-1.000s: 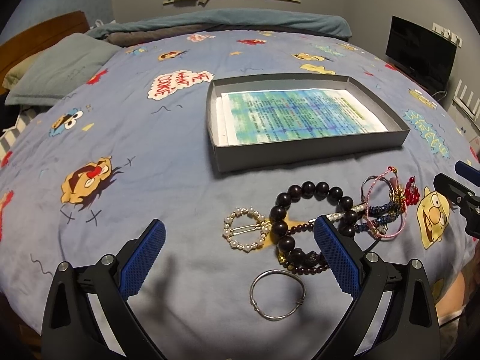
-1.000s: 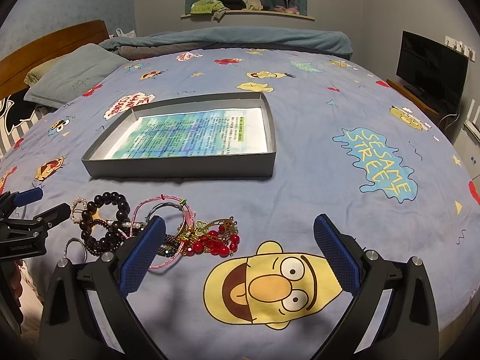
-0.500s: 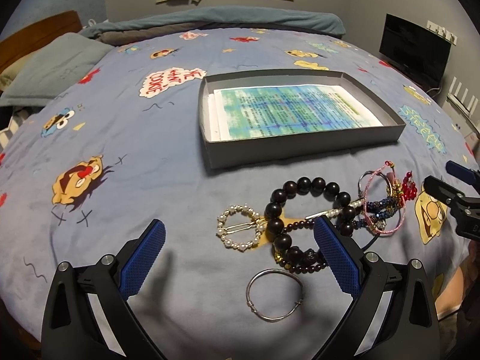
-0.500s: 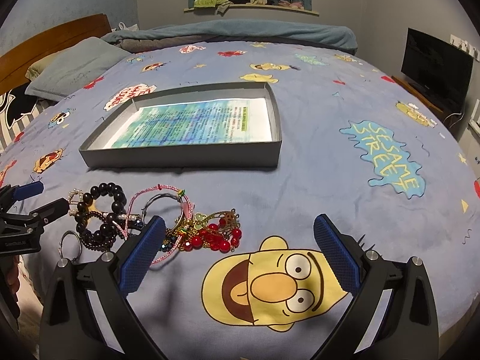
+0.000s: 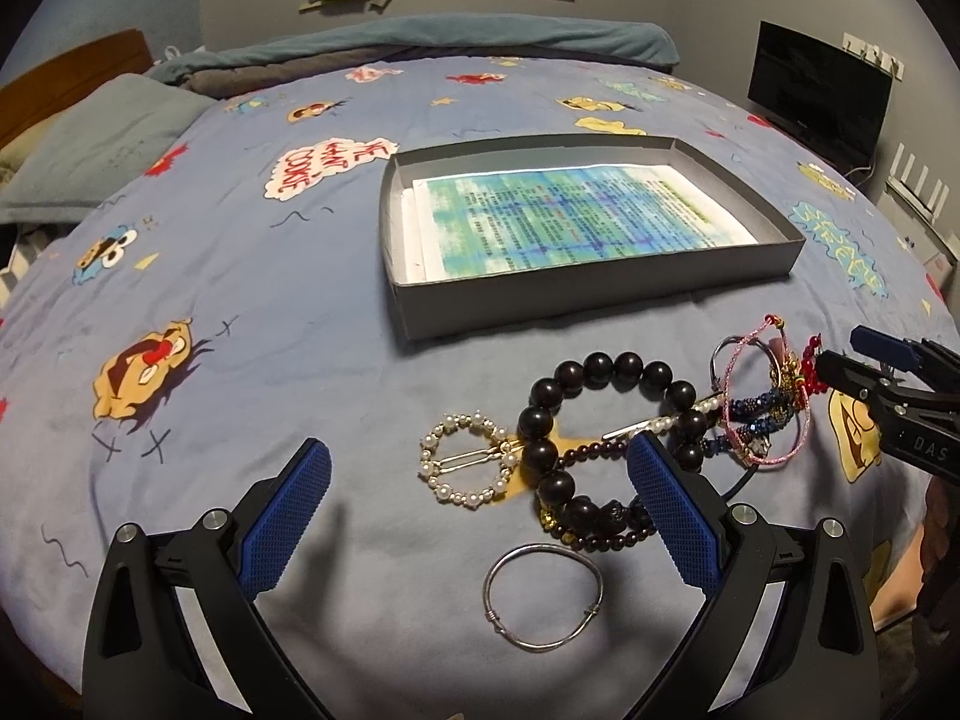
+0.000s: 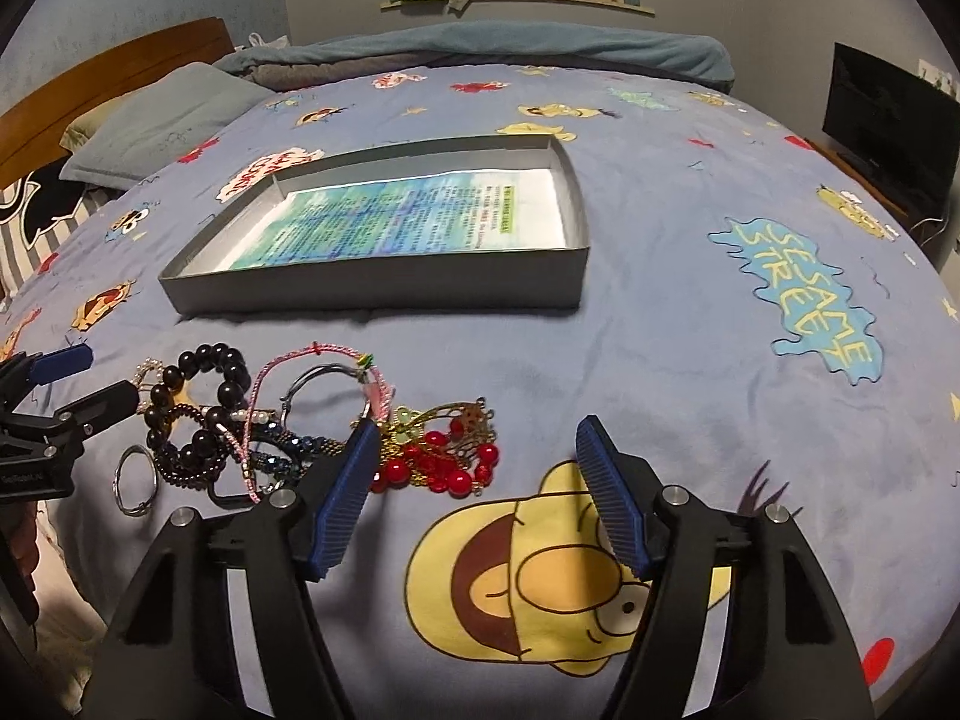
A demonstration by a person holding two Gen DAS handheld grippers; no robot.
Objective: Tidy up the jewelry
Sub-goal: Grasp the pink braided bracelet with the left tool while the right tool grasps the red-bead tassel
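Note:
A heap of jewelry lies on the blue cartoon bedspread in front of a flat grey box (image 5: 600, 294) lined with printed paper. In the left wrist view my left gripper (image 5: 477, 444) hangs open over a pearl ring clip (image 5: 468, 462), a dark bead bracelet (image 5: 600, 366) and a silver bangle (image 5: 543, 597), gripping nothing. My right gripper (image 6: 478, 426) is closing. A red bead and gold piece (image 6: 444, 468) lies in the gap by its left finger, and the pads do not press on it. A pink cord bracelet (image 6: 288, 366) lies further left.
The grey box (image 6: 372, 294) stands just beyond the heap. Pillows (image 6: 156, 120) and a wooden headboard lie at the far left, a folded blanket (image 6: 480, 48) at the back, and a dark screen (image 6: 882, 114) at the right. My left gripper (image 6: 99, 378) reaches in from the left edge.
The right gripper's fingers have come closer together, and it has edged toward the red bead piece. The left gripper has stayed where it was, open.

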